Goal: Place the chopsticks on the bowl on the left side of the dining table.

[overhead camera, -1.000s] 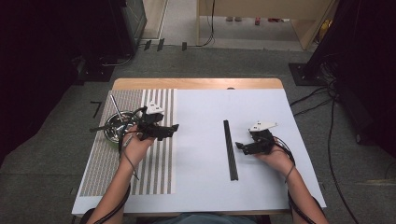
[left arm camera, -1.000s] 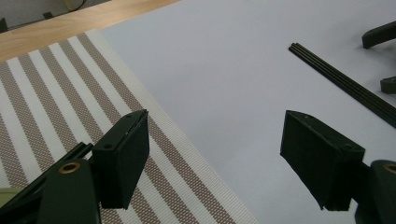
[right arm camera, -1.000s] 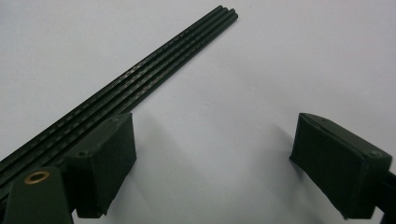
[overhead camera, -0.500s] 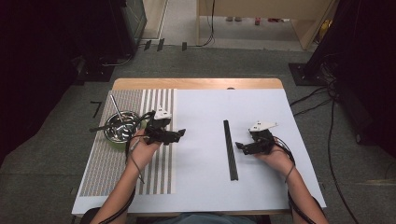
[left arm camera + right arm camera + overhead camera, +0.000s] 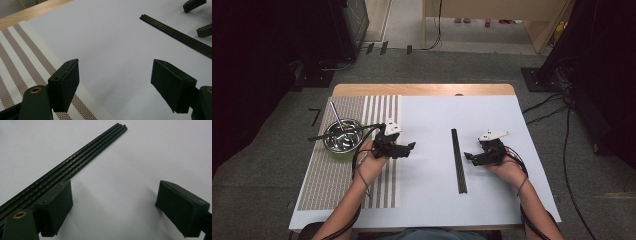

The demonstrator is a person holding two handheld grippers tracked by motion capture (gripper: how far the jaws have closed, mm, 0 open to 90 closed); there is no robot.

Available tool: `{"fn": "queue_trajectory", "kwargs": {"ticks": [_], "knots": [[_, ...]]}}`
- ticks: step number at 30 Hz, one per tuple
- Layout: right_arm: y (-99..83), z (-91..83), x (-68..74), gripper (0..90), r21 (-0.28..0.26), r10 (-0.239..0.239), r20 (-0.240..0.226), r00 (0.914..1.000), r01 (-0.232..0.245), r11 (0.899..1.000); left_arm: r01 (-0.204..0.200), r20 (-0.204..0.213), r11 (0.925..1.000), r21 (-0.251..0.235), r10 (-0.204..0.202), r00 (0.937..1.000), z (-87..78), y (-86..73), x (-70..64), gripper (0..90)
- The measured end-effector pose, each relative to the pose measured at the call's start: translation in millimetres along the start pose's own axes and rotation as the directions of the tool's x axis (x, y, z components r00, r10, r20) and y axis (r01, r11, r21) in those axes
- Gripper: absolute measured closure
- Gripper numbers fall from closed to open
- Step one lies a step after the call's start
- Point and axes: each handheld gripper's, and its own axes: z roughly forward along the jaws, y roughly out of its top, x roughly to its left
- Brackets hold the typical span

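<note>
A bundle of thin black rods [image 5: 458, 160] lies lengthwise on the white sheet [image 5: 432, 200], right of centre. My right gripper [image 5: 468, 157] rests just right of the rods, open and pointing at them; in the right gripper view [image 5: 113, 207] the rods [image 5: 82, 152] run past its left jaw and nothing sits between the jaws. My left gripper [image 5: 410, 147] hovers at the border of the striped mat [image 5: 332, 175] and the white sheet, open and empty. The left gripper view [image 5: 116, 85] has the rods [image 5: 175, 35] at far right, with the right gripper's jaw tips beyond them.
A metal bowl [image 5: 343, 136] with a thin rod leaning out of it stands on the striped mat at the left, just behind my left hand. A strip of wooden tabletop [image 5: 422, 89] shows along the far edge. Cables lie on the floor to the right.
My left gripper has moved right, away from the bowl and onto the edge of the white sheet. The right gripper and the rods have stayed put.
</note>
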Motion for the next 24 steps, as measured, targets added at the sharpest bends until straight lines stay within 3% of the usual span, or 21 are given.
{"fn": "queue_trajectory", "kwargs": {"ticks": [8, 24], "knots": [[0.0, 0.0, -0.1, 13.3, 0.0, -0.001, 0.0, 1.0, 0.001, 1.0, 0.0, 0.031, 0.9998, 0.019, -0.001, 0.9995, 11.4, -4.7, -7.4, 23.1], [0.0, 0.1, -0.2, 13.3, -0.001, -0.003, 0.0, 1.0, 0.003, 1.0, -0.045, 0.068, 0.9985, 0.032, 0.043, 0.9968, 29.9, -12.4, -21.7, 22.3]]}}
